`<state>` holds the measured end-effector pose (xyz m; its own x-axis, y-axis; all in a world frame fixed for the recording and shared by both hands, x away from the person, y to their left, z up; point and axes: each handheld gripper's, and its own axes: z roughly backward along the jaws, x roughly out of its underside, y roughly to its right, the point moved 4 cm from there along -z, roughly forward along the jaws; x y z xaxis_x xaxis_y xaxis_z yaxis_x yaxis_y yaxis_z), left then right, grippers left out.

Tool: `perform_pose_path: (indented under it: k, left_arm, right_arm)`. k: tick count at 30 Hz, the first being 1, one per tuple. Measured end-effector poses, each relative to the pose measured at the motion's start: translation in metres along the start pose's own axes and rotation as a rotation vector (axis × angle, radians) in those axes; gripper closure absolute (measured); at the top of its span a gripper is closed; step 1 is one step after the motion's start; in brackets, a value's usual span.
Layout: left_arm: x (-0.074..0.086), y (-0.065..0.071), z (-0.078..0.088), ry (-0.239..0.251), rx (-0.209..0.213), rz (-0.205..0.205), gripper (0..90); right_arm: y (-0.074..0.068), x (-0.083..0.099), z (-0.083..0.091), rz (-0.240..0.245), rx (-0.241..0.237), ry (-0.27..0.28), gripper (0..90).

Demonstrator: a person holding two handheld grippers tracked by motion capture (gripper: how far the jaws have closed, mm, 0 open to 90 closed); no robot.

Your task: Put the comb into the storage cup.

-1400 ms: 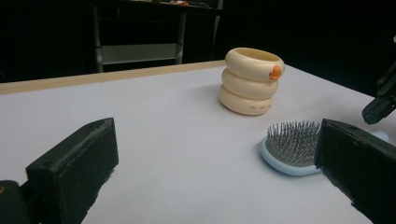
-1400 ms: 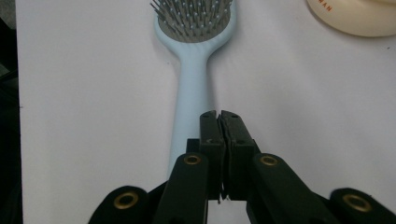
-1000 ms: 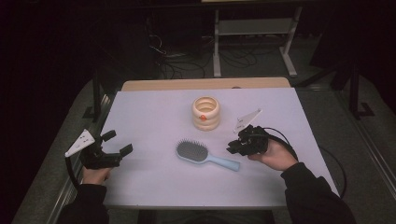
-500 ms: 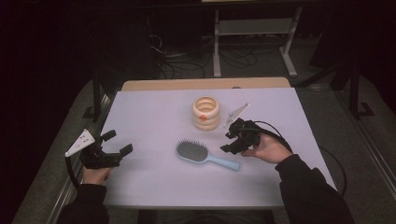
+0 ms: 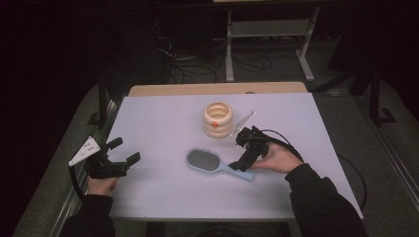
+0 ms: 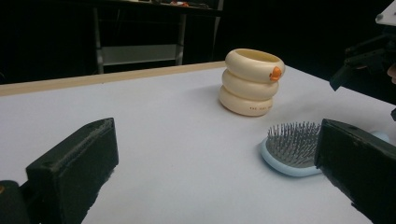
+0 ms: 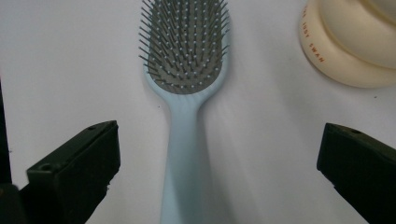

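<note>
A light blue hairbrush lies bristles up in the middle of the white table. My right gripper hovers over its handle end. Its jaws have just been opening and now stand wide. In the right gripper view the handle runs between the two jaws without touching either one. A cream holder of stacked rings with an orange dot stands just behind the brush. My left gripper rests open near the table's left edge, facing the brush and the holder.
A wooden strip borders the table's far edge. Beyond it, a metal shelf frame and cables stand on the dark floor. The right gripper's cable loops over the hand.
The right gripper has moved left along the table to the brush handle and its jaws have opened wide. The left gripper has stayed in place.
</note>
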<state>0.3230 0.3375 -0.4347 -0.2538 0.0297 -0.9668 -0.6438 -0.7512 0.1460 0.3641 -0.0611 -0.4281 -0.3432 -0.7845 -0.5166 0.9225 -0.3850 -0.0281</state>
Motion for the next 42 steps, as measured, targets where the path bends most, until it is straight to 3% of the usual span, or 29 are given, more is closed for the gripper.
perform_pose_path:
  k: [10, 18, 42]
  left_arm:
    - [0.000, 0.000, 0.000, 0.002, 0.002, 0.001, 0.0]
    - [0.000, 0.000, 0.000, 0.002, 0.004, -0.001, 0.0]
    - [0.000, 0.000, 0.000, -0.001, 0.006, -0.003, 0.0]
  right_arm:
    - [-0.005, -0.001, -0.024, 0.034, -0.027, -0.054, 1.6]
    - [-0.008, 0.001, -0.040, 0.041, -0.053, -0.053, 3.7]
    - [-0.013, 0.003, -0.056, 0.055, -0.090, -0.096, 14.3]
